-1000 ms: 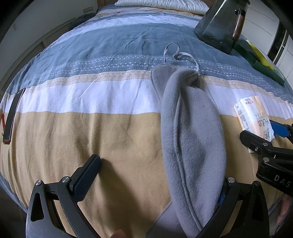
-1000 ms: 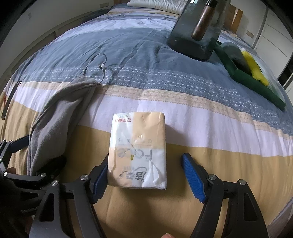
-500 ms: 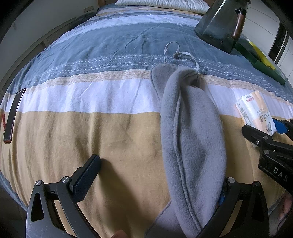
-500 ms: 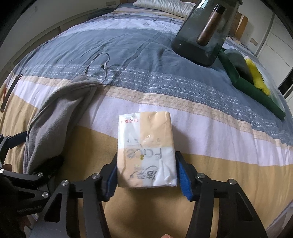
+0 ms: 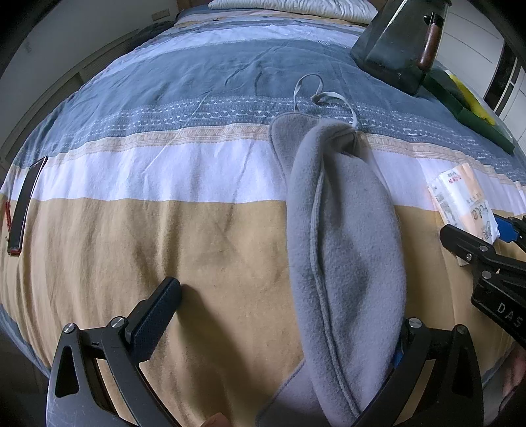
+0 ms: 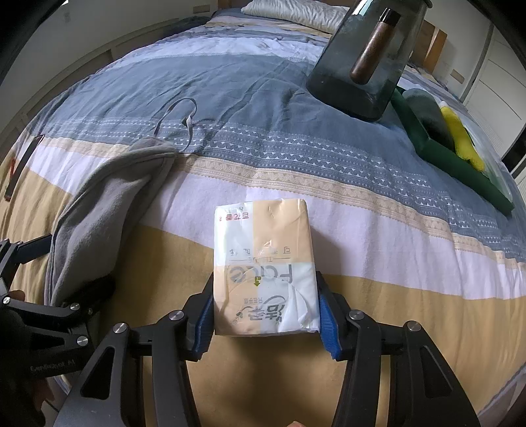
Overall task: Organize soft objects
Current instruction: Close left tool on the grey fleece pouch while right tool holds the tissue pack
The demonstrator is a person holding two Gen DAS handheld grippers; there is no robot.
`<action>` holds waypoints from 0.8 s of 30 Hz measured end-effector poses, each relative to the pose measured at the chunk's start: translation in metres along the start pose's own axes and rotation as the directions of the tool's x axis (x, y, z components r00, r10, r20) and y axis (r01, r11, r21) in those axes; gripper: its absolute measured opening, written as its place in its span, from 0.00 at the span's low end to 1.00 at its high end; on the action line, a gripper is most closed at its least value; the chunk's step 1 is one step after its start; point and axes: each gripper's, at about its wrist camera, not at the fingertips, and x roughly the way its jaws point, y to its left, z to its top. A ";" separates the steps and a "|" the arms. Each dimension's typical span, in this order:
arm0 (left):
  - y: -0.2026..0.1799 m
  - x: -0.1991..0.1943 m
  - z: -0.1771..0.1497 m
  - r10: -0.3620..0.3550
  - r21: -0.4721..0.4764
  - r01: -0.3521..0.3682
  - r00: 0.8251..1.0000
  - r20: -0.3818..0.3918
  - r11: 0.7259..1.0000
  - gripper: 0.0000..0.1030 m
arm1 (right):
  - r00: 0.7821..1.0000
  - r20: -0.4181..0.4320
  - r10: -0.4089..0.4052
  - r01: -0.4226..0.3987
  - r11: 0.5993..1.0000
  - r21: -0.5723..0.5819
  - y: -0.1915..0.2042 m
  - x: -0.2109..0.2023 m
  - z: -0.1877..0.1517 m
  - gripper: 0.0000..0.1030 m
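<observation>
A soft tissue pack [image 6: 263, 266], white and peach with print, is clamped between my right gripper's [image 6: 263, 317] blue pads and held a little above the striped bedspread; it also shows in the left wrist view [image 5: 460, 200]. A grey fleece cloth [image 5: 342, 236] with a thin white strap lies lengthwise on the bed; it also shows in the right wrist view [image 6: 102, 210]. My left gripper [image 5: 279, 328] is open wide, its left finger resting on the bedspread. The fleece drapes over and hides its right finger.
A dark glass container [image 6: 365, 56] with a brown bottle inside stands at the back right. A green tray [image 6: 453, 154] with dark and yellow cloths lies at the far right. A phone [image 5: 26, 203] lies at the bed's left edge. A pillow [image 6: 289, 13] lies at the head.
My right gripper closed on the tissue pack and lifted it slightly forward. The left gripper and the fleece have not moved.
</observation>
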 end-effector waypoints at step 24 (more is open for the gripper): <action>-0.007 -0.004 0.000 -0.015 0.016 0.015 1.000 0.012 1.000 0.80 | 1.000 0.001 -0.012 0.012 1.000 0.010 -0.007 -0.006 -0.002 0.50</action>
